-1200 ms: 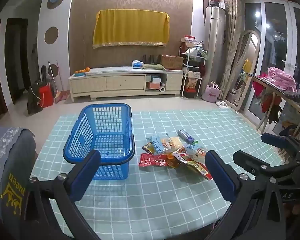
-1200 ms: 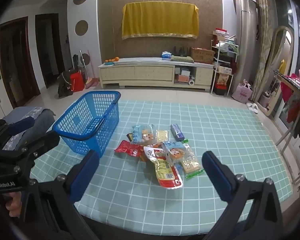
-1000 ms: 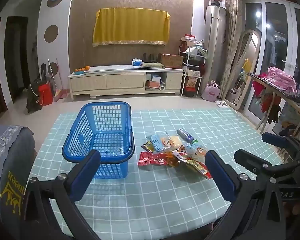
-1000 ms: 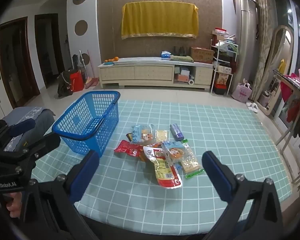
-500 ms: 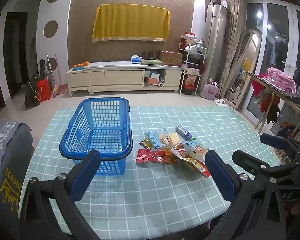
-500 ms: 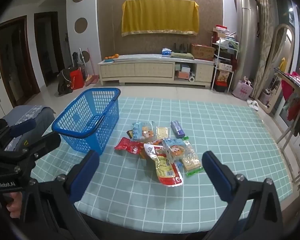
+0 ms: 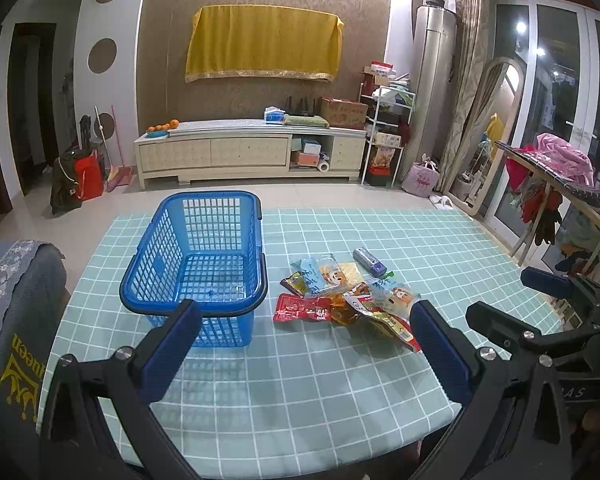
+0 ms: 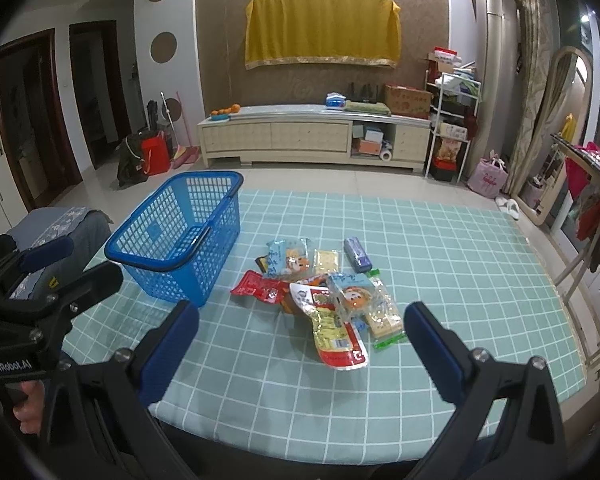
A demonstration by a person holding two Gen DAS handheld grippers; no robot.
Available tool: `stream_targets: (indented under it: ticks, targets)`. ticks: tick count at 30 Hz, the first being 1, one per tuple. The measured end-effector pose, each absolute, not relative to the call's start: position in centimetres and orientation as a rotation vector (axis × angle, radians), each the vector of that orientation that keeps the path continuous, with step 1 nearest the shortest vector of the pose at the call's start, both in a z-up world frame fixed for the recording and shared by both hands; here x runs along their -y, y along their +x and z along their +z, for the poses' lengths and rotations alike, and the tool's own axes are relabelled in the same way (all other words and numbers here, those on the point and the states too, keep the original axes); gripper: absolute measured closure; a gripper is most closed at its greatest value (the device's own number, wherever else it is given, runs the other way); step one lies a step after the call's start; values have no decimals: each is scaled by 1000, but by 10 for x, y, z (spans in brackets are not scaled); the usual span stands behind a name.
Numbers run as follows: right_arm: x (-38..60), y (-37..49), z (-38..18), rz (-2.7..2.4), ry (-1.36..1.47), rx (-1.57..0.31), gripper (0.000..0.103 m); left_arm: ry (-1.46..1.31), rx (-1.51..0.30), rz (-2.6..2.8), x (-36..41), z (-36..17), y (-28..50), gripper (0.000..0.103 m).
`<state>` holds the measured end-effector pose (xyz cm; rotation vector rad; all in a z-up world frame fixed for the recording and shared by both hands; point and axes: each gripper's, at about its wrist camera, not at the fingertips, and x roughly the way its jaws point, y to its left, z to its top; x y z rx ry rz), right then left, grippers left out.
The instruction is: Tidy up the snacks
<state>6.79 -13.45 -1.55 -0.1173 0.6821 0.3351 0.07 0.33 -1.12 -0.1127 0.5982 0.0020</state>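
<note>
A pile of snack packets [image 7: 340,292] [image 8: 324,288] lies mid-table on the teal checked cloth [image 7: 300,400]. It includes a red packet [image 8: 260,287], a red-and-white packet [image 8: 336,332], a pale blue cartoon packet [image 8: 288,258] and a purple bar [image 8: 357,255]. An empty blue plastic basket [image 7: 200,256] [image 8: 180,236] stands left of the pile. My left gripper [image 7: 304,332] is open and empty, held near the table's front edge. My right gripper [image 8: 300,332] is open and empty, just before the pile.
A grey cushioned chair [image 7: 16,320] stands at the table's left edge. A clothes rack [image 7: 560,184] stands to the right. A low TV cabinet [image 7: 248,152] lines the far wall. Each gripper shows at the edge of the other's view.
Both grippers have drawn back and risen a little, so more of the table's front edge shows. Basket and snacks have not moved.
</note>
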Motion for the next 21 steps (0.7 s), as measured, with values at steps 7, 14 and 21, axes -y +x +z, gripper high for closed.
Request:
stream_targets:
  ticks: [7, 14, 21]
  targets:
    - [134, 68, -17, 338, -117, -682, 0, -113, -606, 2, -3, -11, 3, 0]
    - [133, 68, -17, 338, -118, -683, 0, -109, -607, 1, -3, -11, 2, 0]
    - [134, 69, -16, 338, -117, -683, 0, -106, -609, 1, -1, -12, 2, 0]
